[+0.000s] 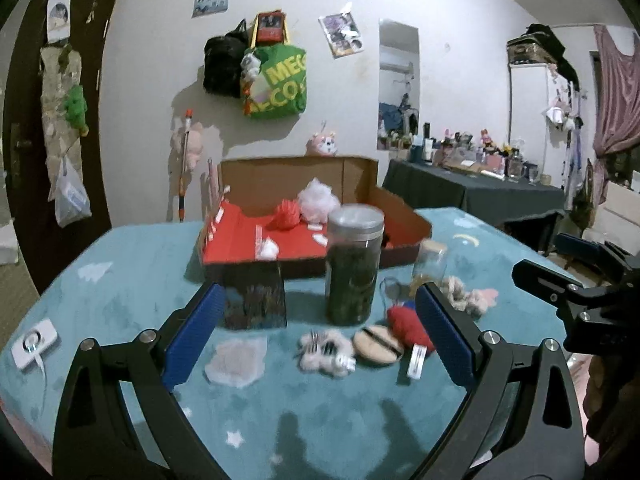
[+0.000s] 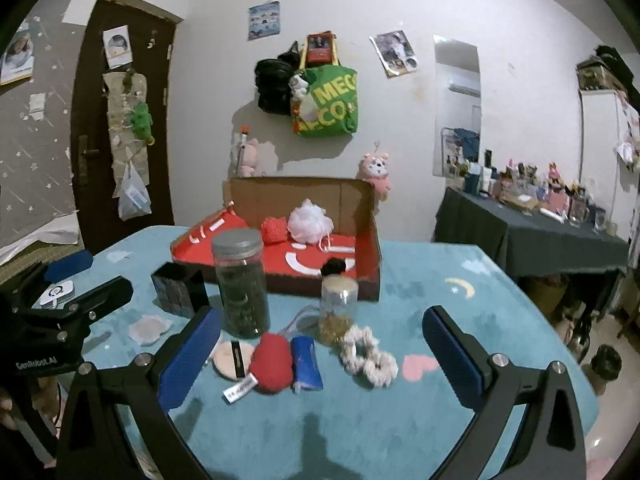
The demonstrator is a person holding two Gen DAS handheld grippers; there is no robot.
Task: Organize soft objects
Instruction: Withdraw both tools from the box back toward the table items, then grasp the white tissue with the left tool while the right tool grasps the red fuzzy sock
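Soft goods, loose lot, on a teal table cover [image 2: 400, 432]: red knitted pouf [image 2: 271, 362] with white tag, touching a blue roll [image 2: 306, 364]; cream scrunchie [image 2: 368, 354] just right of these; round beige puff [image 2: 230, 360] with black strap; pale flat pad [image 2: 149, 328] further left; fluffy clip piece [image 1: 326, 350], blurred. Destination, presumed: open cardboard box [image 2: 372, 240] with red lining behind, already holding a red mesh ball [image 2: 274, 229], a white mesh pouf [image 2: 310, 220] and a dark fuzzy item [image 2: 334, 267]. Left gripper [image 1: 320, 330] and right gripper [image 2: 320, 350]: both spread wide, nothing between the pads, hovering short of the lot. Hazards: tall dark-filled jar [image 2: 240, 284] and small cork-topped jar [image 2: 338, 304] stand directly between lot and box, so a low carry risks toppling either; pouf and roll touch, so one closure may drag both; flat pad offers little to pinch and may slip; the two grippers work near each other and may collide.
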